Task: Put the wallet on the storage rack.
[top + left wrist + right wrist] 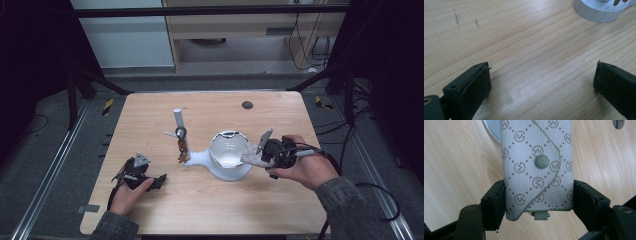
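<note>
Patterned key case [537, 167] clamped by right tool [539, 200] at the white bowl's [226, 150] right rim. Grip should be kept square, lowered gently. Left tool [541, 82] released, resting near-left on bench [210, 200].

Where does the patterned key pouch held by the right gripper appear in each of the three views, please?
High view: the patterned key pouch sits right of centre, clamped in the right gripper, its far end at the white stand's bowl.
Left gripper view: the pouch is not in it.
Right gripper view: the pouch stands upright at centre between the jaws.
Shared landmark: the white stand's round base, top right in the left gripper view, top left in the right gripper view.
</note>
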Motion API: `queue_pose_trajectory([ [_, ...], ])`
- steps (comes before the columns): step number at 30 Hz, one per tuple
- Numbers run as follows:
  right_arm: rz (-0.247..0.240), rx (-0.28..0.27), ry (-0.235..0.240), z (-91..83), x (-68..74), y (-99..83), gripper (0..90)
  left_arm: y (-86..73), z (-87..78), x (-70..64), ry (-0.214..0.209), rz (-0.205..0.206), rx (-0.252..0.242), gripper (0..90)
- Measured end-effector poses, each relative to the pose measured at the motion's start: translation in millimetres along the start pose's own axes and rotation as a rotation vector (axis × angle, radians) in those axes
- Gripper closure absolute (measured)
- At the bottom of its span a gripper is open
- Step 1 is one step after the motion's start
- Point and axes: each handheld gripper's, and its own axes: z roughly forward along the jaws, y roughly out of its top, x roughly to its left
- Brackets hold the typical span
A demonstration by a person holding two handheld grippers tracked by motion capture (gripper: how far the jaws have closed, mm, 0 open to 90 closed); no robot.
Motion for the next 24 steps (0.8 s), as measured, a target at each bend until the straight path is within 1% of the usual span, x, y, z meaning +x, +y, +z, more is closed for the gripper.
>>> queue_pose_trajectory([
  [1, 0.002, 0.000, 0.002, 4.2, 1.2, 5.5, 31.0, 0.0, 0.0, 0.0, 0.000, 0.000, 0.000, 0.6],
  [3, 0.000, 0.001, 0.004, 5.6, 1.5, 7.4, 31.0, 0.0, 0.0, 0.0, 0.000, 0.000, 0.000, 0.6],
  [4, 0.000, 0.004, 0.009, 9.0, 2.3, 12.3, 31.0, 0.0, 0.0, 0.0, 0.000, 0.000, 0.000, 0.6],
  [6, -0.008, 0.005, 0.008, 10.7, 2.1, 14.7, 31.0, 0.1, 0.1, 0.0, -0.001, 0.000, 0.000, 0.6],
  [12, -0.011, 0.013, 0.020, 18.1, 2.5, 28.5, 30.9, 0.1, 0.1, 0.0, -0.001, 0.000, 0.001, 0.4],
  [14, -0.007, 0.019, 0.021, 18.8, 3.2, 30.3, 30.9, 0.1, 0.2, 0.0, -0.001, 0.000, 0.001, 0.4],
  [16, -0.021, 0.020, 0.017, 20.5, 2.8, 33.3, 30.9, 0.1, 0.2, 0.0, -0.002, 0.000, 0.001, 0.4],
  [17, -0.011, 0.023, 0.019, 20.9, 3.5, 34.8, 30.9, 0.1, 0.2, -0.1, -0.002, -0.001, 0.001, 0.3],
  [24, -0.016, 0.028, 0.026, 24.9, 4.0, 45.8, 30.8, 0.2, 0.2, 0.0, -0.002, 0.000, 0.001, 0.3],
])
